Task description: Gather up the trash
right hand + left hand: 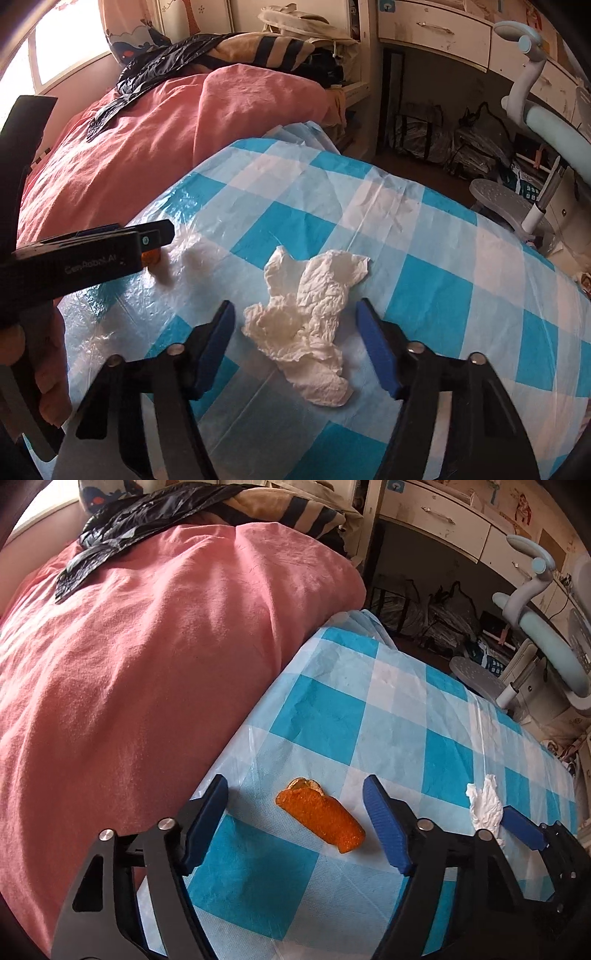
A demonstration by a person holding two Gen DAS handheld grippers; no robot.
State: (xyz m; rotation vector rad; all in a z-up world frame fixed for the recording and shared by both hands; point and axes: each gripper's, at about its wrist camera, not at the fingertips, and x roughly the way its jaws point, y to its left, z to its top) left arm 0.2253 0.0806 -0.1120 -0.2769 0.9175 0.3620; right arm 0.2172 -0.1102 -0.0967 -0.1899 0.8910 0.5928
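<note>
The orange peel piece [320,814] lies on the blue-and-white checked cloth covering the bench [436,709], near the edge that meets the pink bedspread [140,657]. It looks light, leathery and slightly curled, so a pinch across its narrow width should hold. The left gripper [297,818] has its fingers apart, one on each side of the peel, not touching. To the right of the peel lies a crumpled white tissue [308,328], soft and near weightless; its bunched middle is best to take. The right gripper [295,341] straddles it, fingers apart, no contact visible.
</note>
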